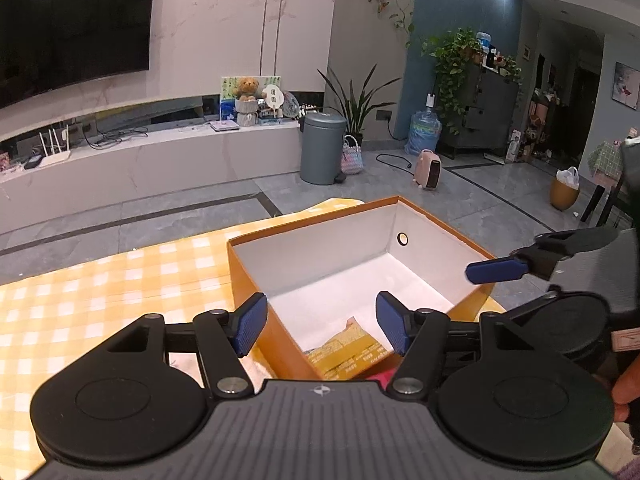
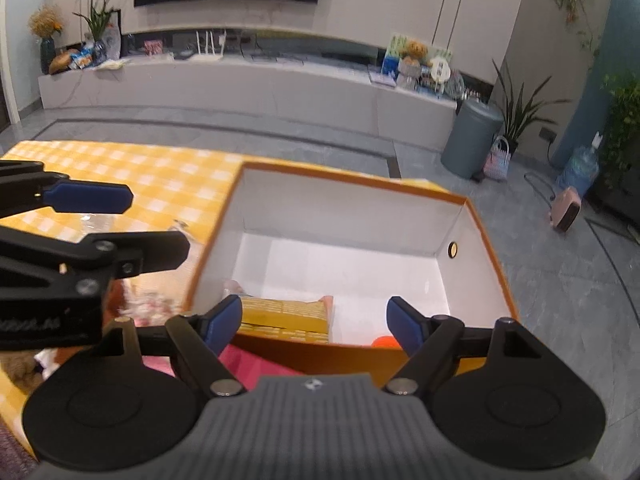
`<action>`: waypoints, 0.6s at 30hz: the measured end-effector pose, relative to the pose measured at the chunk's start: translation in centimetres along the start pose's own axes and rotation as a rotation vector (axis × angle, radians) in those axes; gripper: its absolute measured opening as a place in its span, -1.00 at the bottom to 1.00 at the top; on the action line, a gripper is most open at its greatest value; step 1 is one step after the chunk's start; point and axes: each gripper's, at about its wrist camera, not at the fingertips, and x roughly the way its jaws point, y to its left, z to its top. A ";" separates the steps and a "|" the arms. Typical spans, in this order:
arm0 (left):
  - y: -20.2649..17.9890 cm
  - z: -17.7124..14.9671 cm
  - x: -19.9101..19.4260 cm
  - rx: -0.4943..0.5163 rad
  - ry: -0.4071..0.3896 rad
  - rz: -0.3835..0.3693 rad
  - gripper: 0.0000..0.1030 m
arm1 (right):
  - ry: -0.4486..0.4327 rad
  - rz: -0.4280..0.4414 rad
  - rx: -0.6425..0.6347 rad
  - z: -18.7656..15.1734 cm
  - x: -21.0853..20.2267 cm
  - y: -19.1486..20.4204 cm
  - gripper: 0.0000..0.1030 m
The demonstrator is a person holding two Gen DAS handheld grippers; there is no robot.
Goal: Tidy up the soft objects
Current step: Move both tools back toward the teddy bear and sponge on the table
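Observation:
An open orange box (image 1: pixel 250 280) (image 2: pixel 352 179) with a white inside stands on the yellow checked tablecloth (image 1: pixel 100 300) (image 2: pixel 140 164). A yellow packet (image 1: pixel 344 352) (image 2: pixel 284 316) lies flat on the box floor at its near end. My left gripper (image 1: pixel 322 326) hovers open over the box's near corner, nothing between its blue pads. My right gripper (image 2: pixel 314 326) hangs open above the box's near wall, also empty. One right finger (image 1: pixel 496 272) shows at the box's right rim. The left gripper (image 2: pixel 156 222) reaches in from the left, jaws apart.
A pink soft item (image 2: pixel 256 364) (image 1: pixel 378 376) lies just outside the box's near wall. An orange-red round thing (image 2: pixel 383 342) sits inside by that wall. Plastic-wrapped pink goods (image 2: pixel 148 304) and a brown plush (image 2: pixel 16 364) lie left of the box. Grey floor lies beyond the table.

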 end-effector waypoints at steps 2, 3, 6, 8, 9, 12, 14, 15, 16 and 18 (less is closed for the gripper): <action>-0.3 -0.5 -1.0 0.001 -0.007 0.009 0.43 | -0.032 0.000 0.000 -0.7 -1.6 0.5 0.60; -0.2 -0.8 -1.5 -0.001 -0.008 0.011 0.43 | -0.050 -0.002 0.004 -1.1 -2.5 0.8 0.60; -0.2 -1.8 -3.0 -0.014 -0.005 0.010 0.43 | -0.099 -0.013 0.039 -2.7 -4.6 1.7 0.64; -0.5 -2.6 -4.0 -0.013 -0.006 0.010 0.43 | -0.126 -0.023 0.079 -4.0 -5.6 2.2 0.64; -0.6 -2.9 -4.4 -0.010 -0.008 0.011 0.43 | -0.135 -0.028 0.097 -4.8 -6.1 2.5 0.64; -0.8 -4.3 -5.7 -0.001 -0.015 0.021 0.43 | -0.156 -0.047 0.130 -6.7 -7.2 3.7 0.64; -0.9 -5.4 -6.2 -0.002 -0.021 0.034 0.42 | -0.169 -0.062 0.152 -7.8 -7.9 4.5 0.64; -1.0 -5.9 -6.4 -0.005 -0.020 0.043 0.42 | -0.177 -0.066 0.170 -8.3 -8.2 4.8 0.64; -0.8 -6.5 -6.6 -0.014 -0.016 0.050 0.42 | -0.182 -0.065 0.185 -8.6 -8.4 5.1 0.64; -0.4 -7.5 -6.9 -0.036 -0.006 0.055 0.42 | -0.190 -0.070 0.229 -9.4 -8.7 5.6 0.64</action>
